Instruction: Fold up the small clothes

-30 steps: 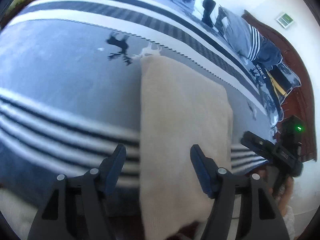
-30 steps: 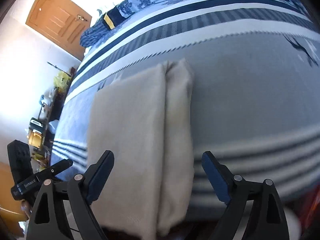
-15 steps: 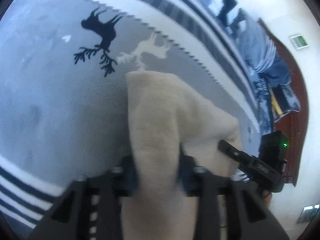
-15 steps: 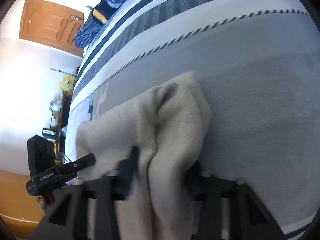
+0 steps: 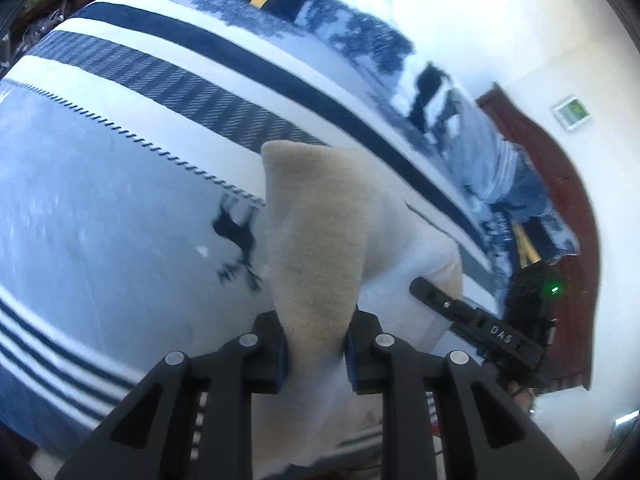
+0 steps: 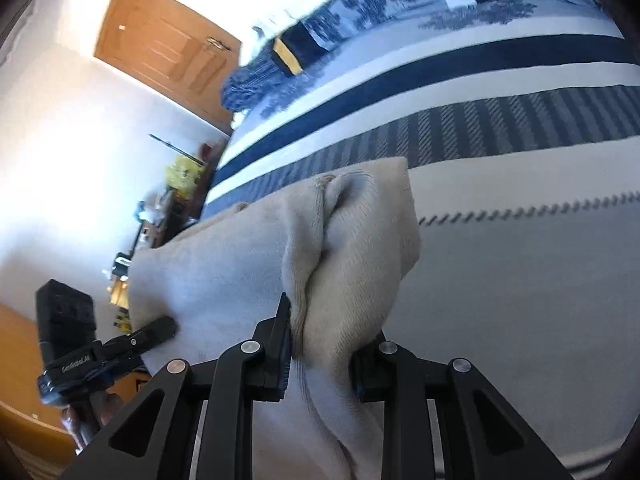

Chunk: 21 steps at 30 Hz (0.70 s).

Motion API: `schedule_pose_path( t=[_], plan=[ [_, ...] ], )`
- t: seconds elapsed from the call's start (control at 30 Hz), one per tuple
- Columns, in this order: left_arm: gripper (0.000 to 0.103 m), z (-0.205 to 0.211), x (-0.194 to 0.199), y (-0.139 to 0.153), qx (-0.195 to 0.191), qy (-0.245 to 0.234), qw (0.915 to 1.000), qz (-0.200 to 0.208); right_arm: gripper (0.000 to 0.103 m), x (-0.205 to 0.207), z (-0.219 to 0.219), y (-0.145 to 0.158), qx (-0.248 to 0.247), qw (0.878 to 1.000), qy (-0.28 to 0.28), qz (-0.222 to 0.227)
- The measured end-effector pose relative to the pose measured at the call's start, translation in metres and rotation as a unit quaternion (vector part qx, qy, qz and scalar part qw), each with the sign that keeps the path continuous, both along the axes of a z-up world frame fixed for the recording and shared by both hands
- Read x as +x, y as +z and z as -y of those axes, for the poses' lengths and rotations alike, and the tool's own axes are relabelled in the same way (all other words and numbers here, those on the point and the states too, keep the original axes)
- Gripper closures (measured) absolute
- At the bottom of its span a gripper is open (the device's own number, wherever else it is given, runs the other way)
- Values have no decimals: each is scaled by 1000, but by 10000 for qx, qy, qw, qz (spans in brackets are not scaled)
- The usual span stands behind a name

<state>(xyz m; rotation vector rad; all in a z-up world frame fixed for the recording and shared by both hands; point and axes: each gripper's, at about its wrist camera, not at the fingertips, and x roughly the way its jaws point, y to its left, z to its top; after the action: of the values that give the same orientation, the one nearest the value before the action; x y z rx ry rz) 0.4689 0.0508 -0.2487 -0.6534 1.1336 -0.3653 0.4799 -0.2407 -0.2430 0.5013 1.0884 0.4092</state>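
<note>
Both grippers have lifted the cloth's near edge since a second ago | left gripper (image 5: 316,350) jaws clamp beige cloth (image 5: 316,248) | right gripper (image 6: 322,354) jaws clamp cloth (image 6: 352,280) | held above striped bed (image 5: 120,200)

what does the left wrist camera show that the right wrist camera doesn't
Only the left wrist view shows the black deer print on the bedspread, the dark red headboard and the pillows before it.

Only the right wrist view shows the orange wooden door and the cluttered shelf by the wall.

Both show the striped bedspread, the beige garment lifted off it, and both tongs clamped on it: the left tongs and the right tongs.
</note>
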Motion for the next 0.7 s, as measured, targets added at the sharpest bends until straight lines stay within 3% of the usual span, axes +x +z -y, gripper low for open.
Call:
schedule_pose_path(
  t=[0.03, 0.1, 0.13, 0.17, 0.2, 0.23, 0.27, 0.33, 0.37, 0.4, 0.47, 0.53, 0.57, 0.6, 0.7],
  plan=[
    [78, -2, 7, -10, 42, 26, 9999, -126, 79, 11, -7, -7, -135, 9999, 4, -49],
    [74, -4, 19, -30, 459, 118, 9981, -396, 73, 29, -9, -28, -307, 9992, 21, -243],
    [72, -8, 20, -42, 795, 187, 9955, -477, 71, 37, -11, -42, -509, 9979, 115, -383],
    [72, -12, 18, -49, 888, 173, 9945, -524, 70, 42, -9, -54, -789, 9955, 78, -509],
    [72, -17, 13, -54, 817, 163, 9949, -571, 69, 42, -4, -67, -1137, 9910, -92, -698],
    [69, -25, 1, -60, 561, 185, 9965, -599, 69, 37, 0, -71, -1151, 9905, -146, -740],
    [58, -32, -12, -63, 336, 204, 9977, -544, 69, 28, 6, -71, -949, 9927, -185, -716],
    [42, -43, -54, -70, 294, 276, 9987, -297, 49, -9, 21, -61, -554, 9966, -346, -500],
    [42, -45, -76, -76, 376, 332, 9985, -223, 33, -30, 26, -56, -505, 9971, -422, -388],
    [42, -43, -91, -82, 381, 372, 9983, -220, 32, -55, 27, -53, -405, 9979, -432, -278],
    [42, -42, -127, -104, 149, 561, 9974, -420, 32, -101, 23, -61, -189, 9988, -304, -329],
    [43, -37, -151, -126, -38, 687, 9937, -889, 32, -143, 12, -75, -202, 9986, -220, -443],
    [43, -34, -154, -130, -119, 684, 9931, -942, 39, -162, 7, -83, -248, 9980, -240, -523],
    [43, -31, -154, -130, -115, 623, 9938, -916, 48, -172, 4, -85, -245, 9983, -214, -485],
    [43, -23, -152, -119, 267, 517, 9967, -572, 53, -182, -20, -79, -378, 9991, 64, -205]
  ],
)
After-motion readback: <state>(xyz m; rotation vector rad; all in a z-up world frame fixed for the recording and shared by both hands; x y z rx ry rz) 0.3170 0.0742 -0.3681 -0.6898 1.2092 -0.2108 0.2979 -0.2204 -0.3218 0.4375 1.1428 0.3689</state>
